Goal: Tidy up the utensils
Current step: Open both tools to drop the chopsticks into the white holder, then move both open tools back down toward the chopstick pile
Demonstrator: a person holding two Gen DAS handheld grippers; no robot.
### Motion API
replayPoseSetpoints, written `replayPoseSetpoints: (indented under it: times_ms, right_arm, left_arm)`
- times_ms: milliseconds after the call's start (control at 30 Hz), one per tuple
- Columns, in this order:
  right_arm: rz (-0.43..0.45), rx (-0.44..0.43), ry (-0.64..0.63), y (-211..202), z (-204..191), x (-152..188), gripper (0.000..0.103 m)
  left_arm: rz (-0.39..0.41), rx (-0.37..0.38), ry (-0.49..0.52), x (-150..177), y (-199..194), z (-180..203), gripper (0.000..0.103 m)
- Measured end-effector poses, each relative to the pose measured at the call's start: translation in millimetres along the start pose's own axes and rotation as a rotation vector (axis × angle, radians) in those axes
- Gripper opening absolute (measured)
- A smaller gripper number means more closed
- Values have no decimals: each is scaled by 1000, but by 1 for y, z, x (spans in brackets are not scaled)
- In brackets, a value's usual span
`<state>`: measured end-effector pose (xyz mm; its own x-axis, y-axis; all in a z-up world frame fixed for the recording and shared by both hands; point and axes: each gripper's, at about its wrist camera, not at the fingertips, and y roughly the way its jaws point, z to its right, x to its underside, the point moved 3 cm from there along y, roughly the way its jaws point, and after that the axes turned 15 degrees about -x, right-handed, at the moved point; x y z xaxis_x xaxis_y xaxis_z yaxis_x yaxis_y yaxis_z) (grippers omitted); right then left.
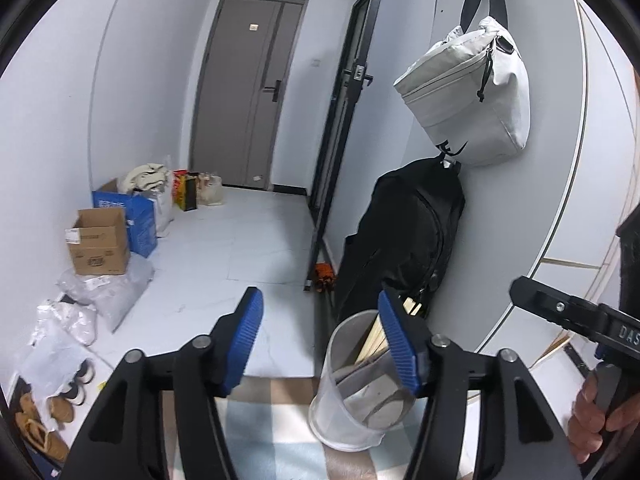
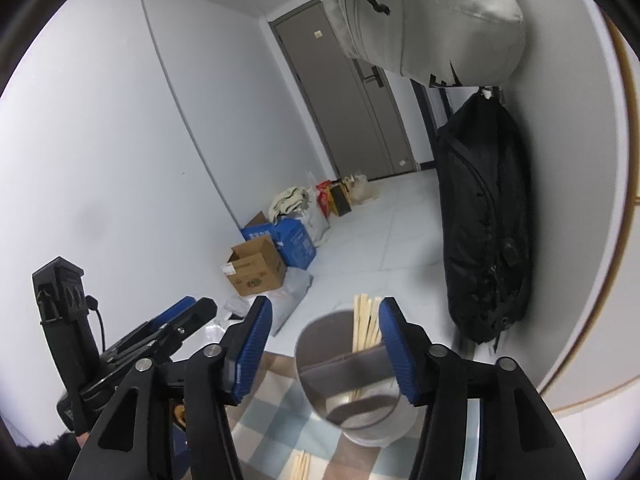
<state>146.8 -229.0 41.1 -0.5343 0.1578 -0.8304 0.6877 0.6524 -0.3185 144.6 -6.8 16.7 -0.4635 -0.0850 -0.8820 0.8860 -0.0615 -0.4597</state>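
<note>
While chopsticks (image 2: 366,322) stand in the cup (image 2: 360,396), both tools (image 1: 320,340) (image 2: 326,344) gape, holding nothing.

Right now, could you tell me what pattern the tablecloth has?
Pale blue-and-beige checks on the tablecloth; right wrist view shows it best.

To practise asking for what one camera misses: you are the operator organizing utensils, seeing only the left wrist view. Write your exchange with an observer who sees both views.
Operator: Are any chopsticks outside the cup?
Observer: Yes. Loose chopsticks lie on the checked cloth in front of it.
Operator: Is anything gripped on the right?
Observer: No. The right gripper is open, its pads pressing nothing.
</note>
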Motion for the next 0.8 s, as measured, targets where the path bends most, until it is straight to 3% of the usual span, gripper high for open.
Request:
replayPoseSetpoints:
  times_ms: [133,233,433,600,800]
  right_arm:
    - [-8,12,-1,-10,-5,17,63]
    - [-22,30,-22,-15,-11,33,67]
    - [-94,52,-56,-11,-19,71,75]
    - [-184,53,-56,5,-18,105,80]
    - [-343,52,-23,38,-13,146,80]
  left_arm:
    - [-15,-26,-18,9,-11,-6,69]
    - [-50,-47,-33,21,-14,-12,70]
    - [-101,-108,-58,53,-20,-25,83]
    - [-161,-138,-77,78,-15,-36,85]
    - [-229,-166,-74,96,-3,-54,85]
